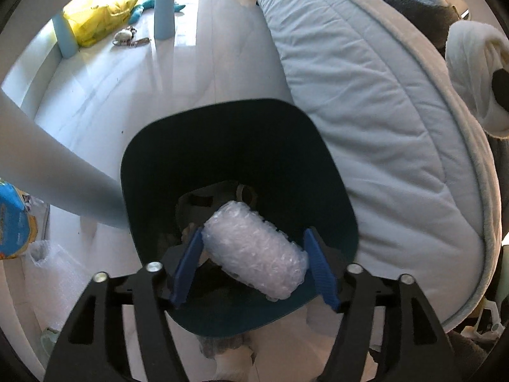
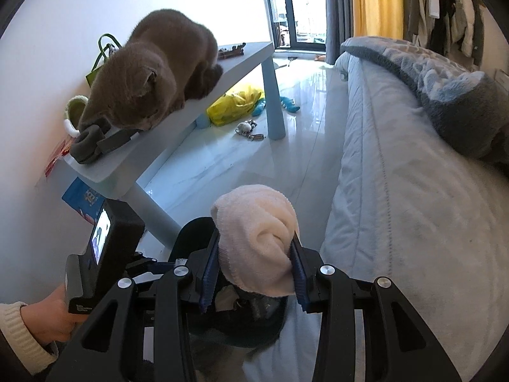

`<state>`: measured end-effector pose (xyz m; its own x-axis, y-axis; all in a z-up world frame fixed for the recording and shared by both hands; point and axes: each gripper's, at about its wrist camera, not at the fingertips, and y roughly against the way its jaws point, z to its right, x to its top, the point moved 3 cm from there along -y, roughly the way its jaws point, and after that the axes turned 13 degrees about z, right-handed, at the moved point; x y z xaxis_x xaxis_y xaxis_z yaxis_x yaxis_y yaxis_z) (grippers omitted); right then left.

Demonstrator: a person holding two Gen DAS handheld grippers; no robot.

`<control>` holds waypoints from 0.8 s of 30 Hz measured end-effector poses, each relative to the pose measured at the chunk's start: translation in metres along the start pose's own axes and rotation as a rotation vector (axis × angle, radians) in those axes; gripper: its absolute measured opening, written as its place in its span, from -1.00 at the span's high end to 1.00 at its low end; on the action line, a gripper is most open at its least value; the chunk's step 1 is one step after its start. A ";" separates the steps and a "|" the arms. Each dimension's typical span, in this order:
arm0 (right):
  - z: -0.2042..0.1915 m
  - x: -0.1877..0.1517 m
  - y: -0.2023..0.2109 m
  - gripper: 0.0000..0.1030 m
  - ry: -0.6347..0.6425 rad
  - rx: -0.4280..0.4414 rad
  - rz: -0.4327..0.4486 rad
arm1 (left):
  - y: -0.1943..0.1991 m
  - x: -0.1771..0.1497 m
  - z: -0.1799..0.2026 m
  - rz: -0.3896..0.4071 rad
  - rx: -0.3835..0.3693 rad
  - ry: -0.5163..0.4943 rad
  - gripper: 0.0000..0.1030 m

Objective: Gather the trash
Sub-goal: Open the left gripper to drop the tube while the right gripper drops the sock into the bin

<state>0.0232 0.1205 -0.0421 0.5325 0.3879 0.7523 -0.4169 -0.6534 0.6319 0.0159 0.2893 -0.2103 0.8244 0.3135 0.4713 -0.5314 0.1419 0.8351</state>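
A dark bin (image 1: 241, 146) stands on the floor beside the bed, with dark scraps at its bottom. My left gripper (image 1: 253, 250) hangs over its mouth. Its blue fingers (image 1: 187, 267) stand a little apart from a roll of bubble wrap (image 1: 254, 248) that lies between them; the left finger touches or nearly touches it, the right shows a gap. My right gripper (image 2: 254, 270) is shut on a rolled white sock (image 2: 257, 238) and holds it above the same bin (image 2: 197, 232). That sock also shows at the right edge of the left wrist view (image 1: 474, 73).
A grey cat (image 2: 152, 70) crouches on a light blue table (image 2: 248, 54) at the left. The table legs (image 1: 163, 3) stand near the bin. A yellow bag (image 2: 235, 103) and small toys lie under the table. The bed (image 2: 413, 207) runs along the right. Bubble wrap (image 1: 54, 273) lies at the floor's left.
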 end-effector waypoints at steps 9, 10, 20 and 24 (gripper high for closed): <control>0.000 -0.017 -0.028 0.21 -0.011 -0.003 -0.068 | 0.004 -0.004 -0.011 0.005 -0.011 0.011 -0.58; 0.000 -0.019 -0.030 0.21 -0.011 -0.004 -0.075 | 0.007 -0.003 -0.011 0.014 -0.010 0.011 -0.55; 0.000 -0.035 -0.050 0.21 -0.011 -0.009 -0.135 | 0.055 0.011 0.005 0.130 -0.036 -0.012 -0.23; 0.002 -0.040 -0.058 0.21 -0.016 -0.002 -0.149 | 0.079 0.020 0.007 0.193 -0.025 -0.015 -0.11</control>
<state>0.0276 0.1417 -0.1095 0.5997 0.4702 0.6475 -0.3338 -0.5884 0.7364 -0.0082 0.3001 -0.1327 0.7096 0.3229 0.6263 -0.6842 0.1037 0.7218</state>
